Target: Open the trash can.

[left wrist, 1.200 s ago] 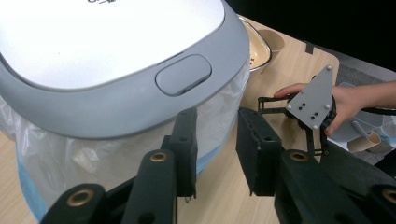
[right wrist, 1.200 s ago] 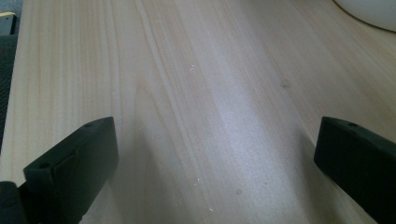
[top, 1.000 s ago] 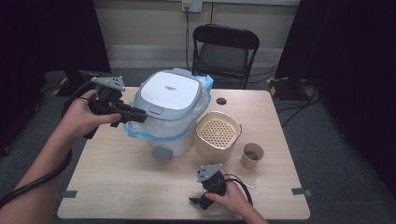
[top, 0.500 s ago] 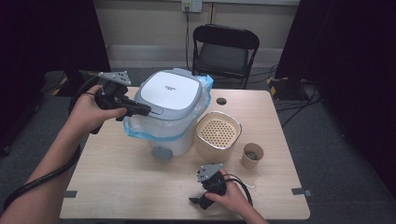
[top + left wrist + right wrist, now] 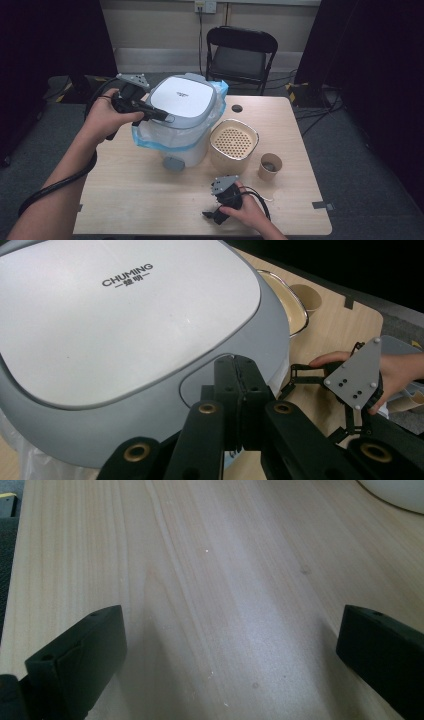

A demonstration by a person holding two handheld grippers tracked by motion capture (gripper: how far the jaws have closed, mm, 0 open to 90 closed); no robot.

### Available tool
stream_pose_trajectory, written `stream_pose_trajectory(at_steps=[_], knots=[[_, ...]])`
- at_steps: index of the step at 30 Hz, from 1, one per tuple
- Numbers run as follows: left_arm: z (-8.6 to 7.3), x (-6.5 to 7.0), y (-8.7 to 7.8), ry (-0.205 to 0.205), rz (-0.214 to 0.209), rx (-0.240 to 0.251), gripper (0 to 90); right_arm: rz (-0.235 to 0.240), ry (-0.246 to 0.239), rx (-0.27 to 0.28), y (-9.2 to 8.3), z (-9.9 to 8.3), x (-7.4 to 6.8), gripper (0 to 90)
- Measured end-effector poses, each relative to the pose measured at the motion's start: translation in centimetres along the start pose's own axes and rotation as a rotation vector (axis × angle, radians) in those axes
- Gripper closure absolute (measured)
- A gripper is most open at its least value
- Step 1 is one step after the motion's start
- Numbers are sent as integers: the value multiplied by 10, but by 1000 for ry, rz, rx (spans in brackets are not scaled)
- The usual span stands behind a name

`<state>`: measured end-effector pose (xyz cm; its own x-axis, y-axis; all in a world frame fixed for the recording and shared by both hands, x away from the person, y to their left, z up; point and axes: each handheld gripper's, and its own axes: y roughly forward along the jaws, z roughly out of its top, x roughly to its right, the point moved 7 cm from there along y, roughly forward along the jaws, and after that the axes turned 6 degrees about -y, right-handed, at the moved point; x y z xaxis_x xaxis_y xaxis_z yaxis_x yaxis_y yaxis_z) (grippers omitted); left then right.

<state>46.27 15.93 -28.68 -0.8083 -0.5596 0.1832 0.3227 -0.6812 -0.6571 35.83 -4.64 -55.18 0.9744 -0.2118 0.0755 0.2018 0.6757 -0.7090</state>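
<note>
1. Cooker (image 5: 125,330): base cut off by the left gripper view's edges; plastic wrap hides its lower body in the high view.
2. Paper cup (image 5: 270,166): contents too small to tell.
3. Right gripper (image 5: 230,645): jaw tips cut off at frame edges.

Black tongs (image 5: 159,114), brass pivots, grey plates, black cables

The cooker lid (image 5: 115,325) is showing smooth plastic, a satin white panel inside a matt grey rim. Thin, crinkled clear plastic film (image 5: 155,135) is wrapping its body. The tabletop (image 5: 210,580) is looking like pale, matt wood grain. The paper cup (image 5: 270,167) at 3 o'clock is appearing dull brown.
</note>
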Motion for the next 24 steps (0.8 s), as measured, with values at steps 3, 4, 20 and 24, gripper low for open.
stream_pose_trajectory(at_steps=[3, 4, 20, 24], knots=[[0, -2, 2, -4, 8, -9, 900, 0, 0, 0, 0, 0, 0, 0], [-1, -3, 4, -8, 17, -17, 900, 0, 1, -1, 0, 0, 0, 0], [-3, -5, 6, -9, 20, -22, 900, 0, 0, 0, 0, 0, 0, 0], [-3, -4, 6, -7, 29, -26, 900, 0, 0, 0, 0, 0, 0, 0]])
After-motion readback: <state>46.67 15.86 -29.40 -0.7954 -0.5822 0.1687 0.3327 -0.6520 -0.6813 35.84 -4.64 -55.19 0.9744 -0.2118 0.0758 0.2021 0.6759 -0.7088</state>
